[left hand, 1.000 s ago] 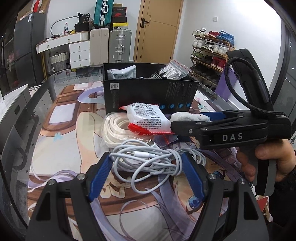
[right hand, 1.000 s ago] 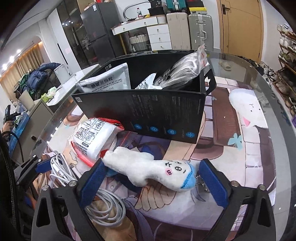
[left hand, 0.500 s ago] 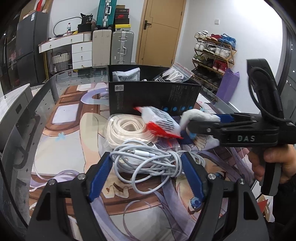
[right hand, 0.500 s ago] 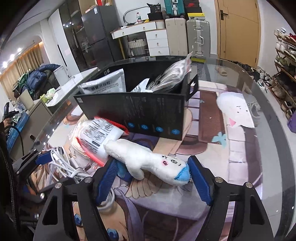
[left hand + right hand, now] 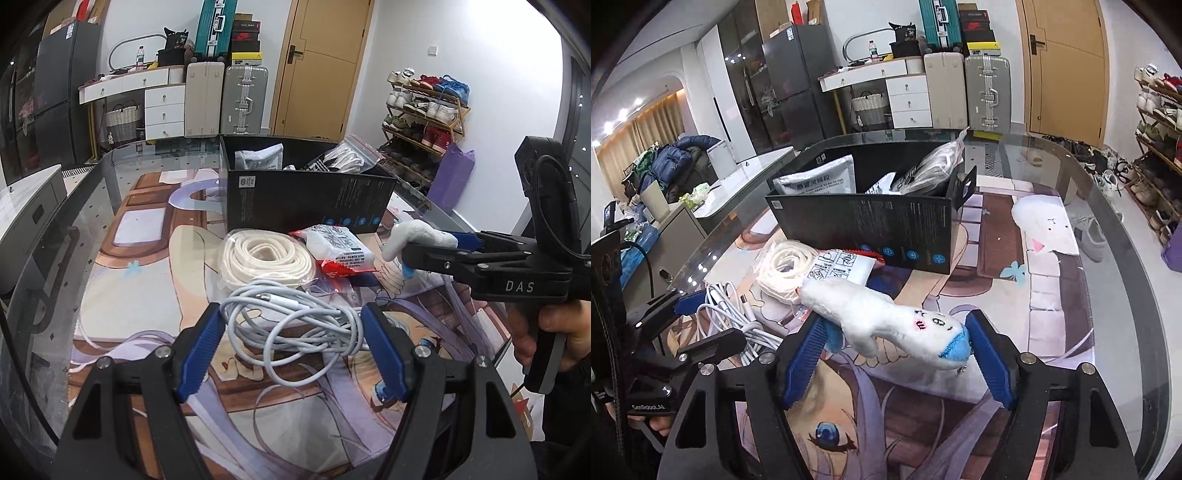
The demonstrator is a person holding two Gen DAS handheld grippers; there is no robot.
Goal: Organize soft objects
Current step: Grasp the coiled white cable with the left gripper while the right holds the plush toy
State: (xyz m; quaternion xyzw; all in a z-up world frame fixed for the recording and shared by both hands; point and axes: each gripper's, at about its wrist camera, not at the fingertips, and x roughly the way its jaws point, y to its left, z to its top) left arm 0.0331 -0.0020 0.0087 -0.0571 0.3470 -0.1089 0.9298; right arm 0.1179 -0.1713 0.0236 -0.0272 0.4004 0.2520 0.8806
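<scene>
Left wrist view. White charging cable: loose coil on the counter, in front of the black box, lying directly between the jaws of the left gripper. Jaws spread wide, one blue pad either side of the coil, grasping nothing; contact with the outer loops cannot be told. Cream rope coil and red-edged packet sit between cable and box. Right gripper, right of the box, carries the white plush toy.

Right wrist view. Plush toy: long axis crosswise to the jaws, blue end toward the right pad, tail end over the left pad (it looks raised off the counter). Right gripper jaws part closed, bearing on the toy. Black box straight ahead, open-topped, already holding packets; judged the destination, right hand nearer.
</scene>
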